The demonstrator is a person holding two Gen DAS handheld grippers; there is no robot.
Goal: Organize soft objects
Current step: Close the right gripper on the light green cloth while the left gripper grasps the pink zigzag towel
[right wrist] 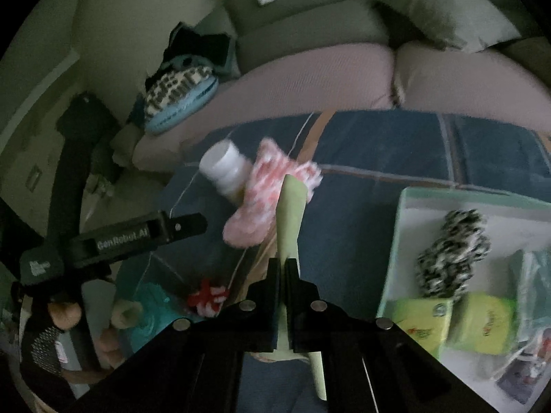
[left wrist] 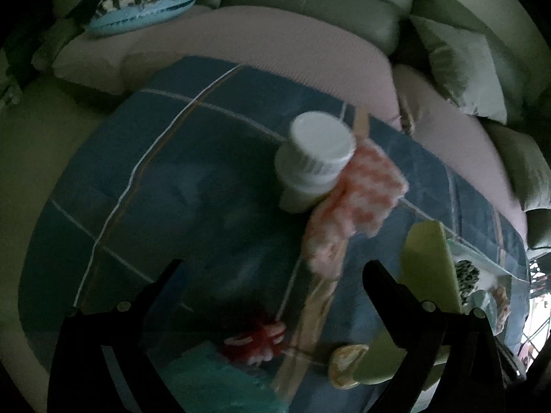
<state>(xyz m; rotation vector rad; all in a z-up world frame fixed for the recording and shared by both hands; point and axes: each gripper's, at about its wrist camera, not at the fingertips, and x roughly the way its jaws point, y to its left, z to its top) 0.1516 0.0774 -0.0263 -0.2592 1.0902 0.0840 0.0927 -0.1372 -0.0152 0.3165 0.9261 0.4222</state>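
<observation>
Left tool (left wrist: 272, 275): its two fingers are wide apart and hold nothing. It hangs over the blue blanket (left wrist: 155, 179).
Red and white yarn bit (left wrist: 256, 339): lies on the blanket right by the left tool, between its fingers and a little below.
White bottle (left wrist: 315, 161): stands on the blanket, touching the pink sock.
Pink sock (left wrist: 347, 206): a fuzzy pink and white sock, ahead of the left tool and a bit to the right. It lies long ways, from far to near.
Green flat thing (right wrist: 291, 213): the right tool (right wrist: 283, 275) has its fingers shut tight on it. Its long side points forward, and its tip reaches over the pink sock.
Box (right wrist: 399, 227): sits to the right of the right tool, on the blanket. A black and white fuzzy thing (right wrist: 454, 251) and yellow packs (right wrist: 482, 321) are inside.
My guess: the green thing goes right, into the box. Nothing blocks that way.
</observation>
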